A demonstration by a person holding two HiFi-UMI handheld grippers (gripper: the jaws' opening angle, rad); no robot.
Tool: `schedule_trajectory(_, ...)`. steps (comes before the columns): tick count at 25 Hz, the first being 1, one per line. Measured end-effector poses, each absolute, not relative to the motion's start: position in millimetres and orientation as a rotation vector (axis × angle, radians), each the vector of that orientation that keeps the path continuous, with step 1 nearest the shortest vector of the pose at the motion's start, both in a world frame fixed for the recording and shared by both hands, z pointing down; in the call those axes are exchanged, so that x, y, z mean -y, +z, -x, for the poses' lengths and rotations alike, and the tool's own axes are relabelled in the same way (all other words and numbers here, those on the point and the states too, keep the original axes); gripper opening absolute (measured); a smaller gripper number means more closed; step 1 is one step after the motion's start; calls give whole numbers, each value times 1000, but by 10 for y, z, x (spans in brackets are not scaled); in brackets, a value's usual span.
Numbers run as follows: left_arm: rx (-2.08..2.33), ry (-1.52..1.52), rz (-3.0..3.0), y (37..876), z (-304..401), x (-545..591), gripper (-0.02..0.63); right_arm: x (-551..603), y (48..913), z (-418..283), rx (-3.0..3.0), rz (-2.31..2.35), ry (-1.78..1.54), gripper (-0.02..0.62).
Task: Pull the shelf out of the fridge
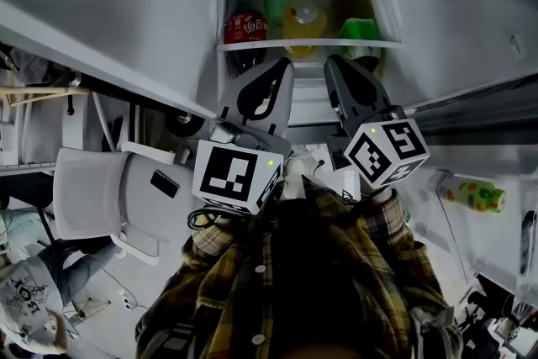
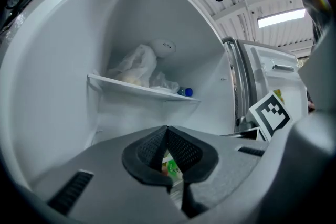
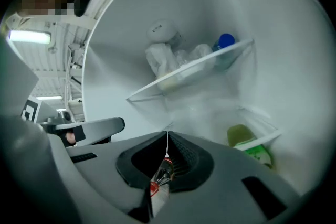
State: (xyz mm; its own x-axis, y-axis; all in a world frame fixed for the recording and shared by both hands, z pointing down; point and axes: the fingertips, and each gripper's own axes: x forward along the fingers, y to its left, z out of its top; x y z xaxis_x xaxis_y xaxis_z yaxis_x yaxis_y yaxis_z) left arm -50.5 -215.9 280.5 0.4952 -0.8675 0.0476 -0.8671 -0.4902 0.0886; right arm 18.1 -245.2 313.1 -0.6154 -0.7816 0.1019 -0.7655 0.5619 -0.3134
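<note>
Left gripper (image 2: 168, 128): jaws together, pads meeting at the tips, nothing seen clamped between them; only a sliver of green showed through the gap lower down. Right gripper (image 3: 167, 134): jaws likewise closed, with a red can glimpsed through the gap beneath the tips. In the head view the left gripper (image 1: 282, 63) and right gripper (image 1: 333, 61) stood side by side, tips just beside the front edge of the shelf (image 1: 252, 45), which sat in place inside the fridge; whether they touched it could not be told. On that shelf: red can (image 1: 245, 27), yellow bottle (image 1: 304, 19), green carton (image 1: 361, 29). Above it, the upper shelf (image 2: 142, 91) carried a crumpled plastic bag (image 2: 134, 65) and a blue-capped bottle (image 3: 226, 42), with a white round fitting (image 2: 164, 47) on the back wall behind the bag. Outside the cabinet: the person's plaid shirt (image 1: 336, 282) at the bottom of the head view, a white chair (image 1: 92, 193) well to the left, and a yellow-green bottle (image 1: 475, 196) lying in the door rack to the right.
</note>
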Motion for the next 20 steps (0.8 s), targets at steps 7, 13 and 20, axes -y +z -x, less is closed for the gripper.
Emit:
schedule_trajectory(7,1548,0,-2612,2853,499,2188,3,2599,3434,-238,-2614,1258,-825,32)
schedule_trajectory(13,1578,4,-2596,2872,531,2210,3,2700,3615,-245,-2534,1215,-993,117)
schedule_trajectory(20,1597,21,-2600,2869,512,2237,3,2877,3847,-270,-2342,1176,-1222,181)
